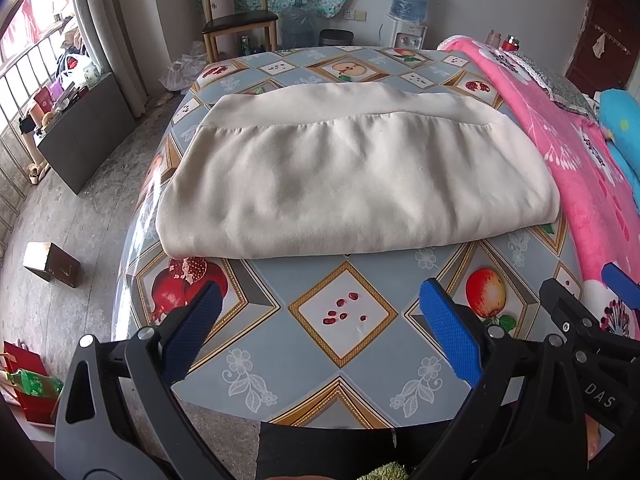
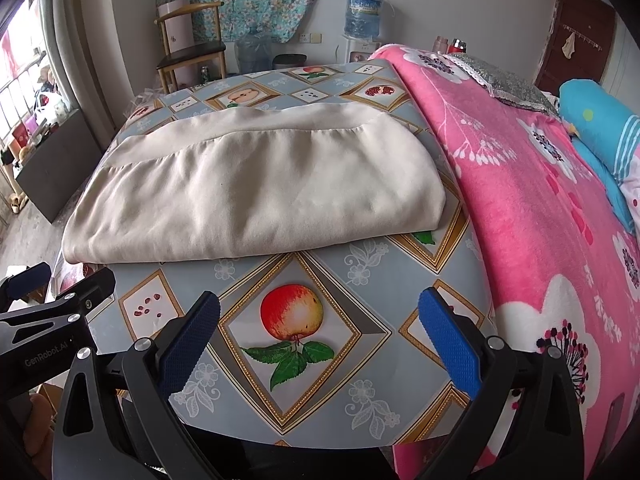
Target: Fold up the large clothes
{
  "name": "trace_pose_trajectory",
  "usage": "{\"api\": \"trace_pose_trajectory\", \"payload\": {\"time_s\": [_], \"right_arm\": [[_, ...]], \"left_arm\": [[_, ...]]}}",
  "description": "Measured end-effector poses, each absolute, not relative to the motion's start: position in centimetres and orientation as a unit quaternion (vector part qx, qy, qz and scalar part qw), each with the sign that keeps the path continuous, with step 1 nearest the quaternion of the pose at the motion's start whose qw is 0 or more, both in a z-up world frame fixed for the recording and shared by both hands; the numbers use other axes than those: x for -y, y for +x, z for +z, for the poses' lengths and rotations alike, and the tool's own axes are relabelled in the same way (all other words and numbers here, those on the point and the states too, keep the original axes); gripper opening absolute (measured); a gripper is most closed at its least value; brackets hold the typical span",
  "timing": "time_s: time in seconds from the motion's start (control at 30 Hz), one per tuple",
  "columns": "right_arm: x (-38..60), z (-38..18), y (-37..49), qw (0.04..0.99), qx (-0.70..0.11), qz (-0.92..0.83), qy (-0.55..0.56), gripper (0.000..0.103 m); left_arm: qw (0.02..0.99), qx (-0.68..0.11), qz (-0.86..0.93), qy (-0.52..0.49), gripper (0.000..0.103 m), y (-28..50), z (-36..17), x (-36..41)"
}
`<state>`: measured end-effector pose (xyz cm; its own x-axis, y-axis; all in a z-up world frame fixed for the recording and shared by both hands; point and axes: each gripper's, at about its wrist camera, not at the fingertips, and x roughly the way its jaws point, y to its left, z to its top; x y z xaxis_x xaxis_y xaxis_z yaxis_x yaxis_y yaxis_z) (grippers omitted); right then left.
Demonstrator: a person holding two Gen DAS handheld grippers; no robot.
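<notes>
Folded cream-coloured fabric garment, lying flat as a thick rectangular bundle in the middle of the table, with a smoother band along its far edge and soft creases below it. Under it, a grey-blue fruit-patterned plastic tablecloth, printed with apples, pomegranates and seeds in gold diamond frames. Nearer the camera and apart from the bundle, the left gripper, black-framed with blue textured pads, jaws spread wide and holding nothing, hanging over the near part of the table. Just beside it on the right, the right gripper, blue fingertips likewise far apart and empty, above the printed apple. Along the right edge of the table, a pink fleece blanket with white flowers, and past that a bright blue cushion. Beyond the table, a wooden chair with a dark seat and a water dispenser topped by a blue bottle.
</notes>
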<state>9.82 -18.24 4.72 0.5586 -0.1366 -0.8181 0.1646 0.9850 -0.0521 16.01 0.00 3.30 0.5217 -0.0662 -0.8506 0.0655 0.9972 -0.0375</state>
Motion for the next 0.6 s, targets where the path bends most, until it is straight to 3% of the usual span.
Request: {"api": "trace_pose_trajectory", "payload": {"time_s": [0.6], "right_arm": [[18.24,4.76,9.65,0.883,-0.462,-0.084,0.010,0.097]], "left_arm": [[0.872,-0.488,-0.034,-0.001,0.096,15.74,3.10,-0.11]]}}
